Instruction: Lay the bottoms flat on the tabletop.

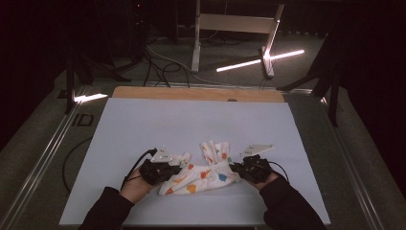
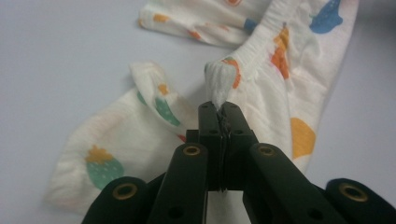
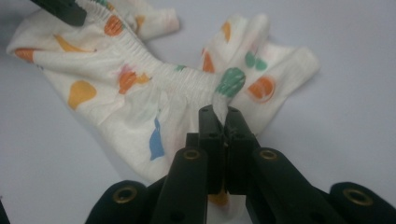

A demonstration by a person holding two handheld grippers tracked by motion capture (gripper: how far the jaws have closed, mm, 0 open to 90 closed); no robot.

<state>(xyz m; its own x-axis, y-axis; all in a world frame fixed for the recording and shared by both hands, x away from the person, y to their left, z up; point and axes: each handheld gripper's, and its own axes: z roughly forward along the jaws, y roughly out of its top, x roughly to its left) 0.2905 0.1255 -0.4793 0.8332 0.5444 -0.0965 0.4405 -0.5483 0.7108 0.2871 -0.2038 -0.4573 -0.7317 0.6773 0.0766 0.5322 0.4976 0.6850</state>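
Note:
A small pair of white trousers with a coloured fruit print (image 1: 203, 173) lies crumpled on the pale blue mat near the front. My left gripper (image 1: 178, 168) is shut on the elastic waistband at the garment's left end; in the left gripper view its jaws (image 2: 219, 108) pinch a bunched fold of waistband (image 2: 223, 77). My right gripper (image 1: 234, 167) is shut on the waistband at the right end; in the right gripper view (image 3: 220, 112) the gathered elastic (image 3: 154, 63) runs away from the closed jaws. The trouser legs (image 1: 214, 150) point towards the far side.
The pale blue mat (image 1: 191, 120) covers a wooden tabletop (image 1: 196, 93). Metal rails (image 1: 43, 158) run along both sides. Cables (image 1: 158, 67) and a stand's legs (image 1: 268, 52) lie on the dark floor beyond. The other gripper's tip (image 3: 65, 10) shows at the right gripper view's top left.

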